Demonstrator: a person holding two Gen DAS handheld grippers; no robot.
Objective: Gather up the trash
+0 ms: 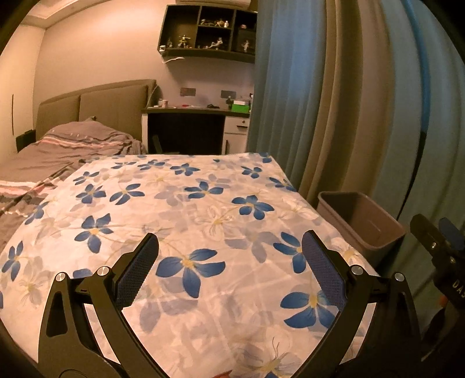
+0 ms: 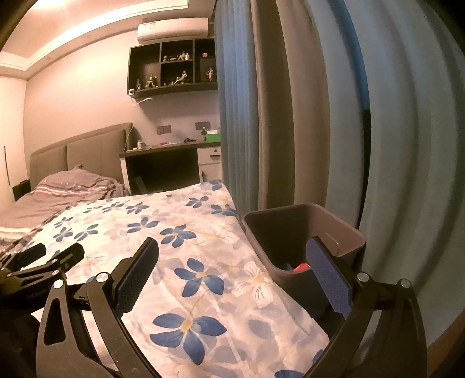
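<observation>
Both grippers spread apart, empty, left gripper (image 1: 229, 267) over floral sheet (image 1: 180, 203), right gripper (image 2: 232, 273) beside trash bin (image 2: 302, 232)

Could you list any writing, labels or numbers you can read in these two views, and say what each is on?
"DA": white letters, cut off by the frame edge, on the black body of the right gripper as seen from the left wrist.
Faint embossed lettering on the left gripper: too dim to read.
Red marking on the air conditioner: too small to read.
</observation>
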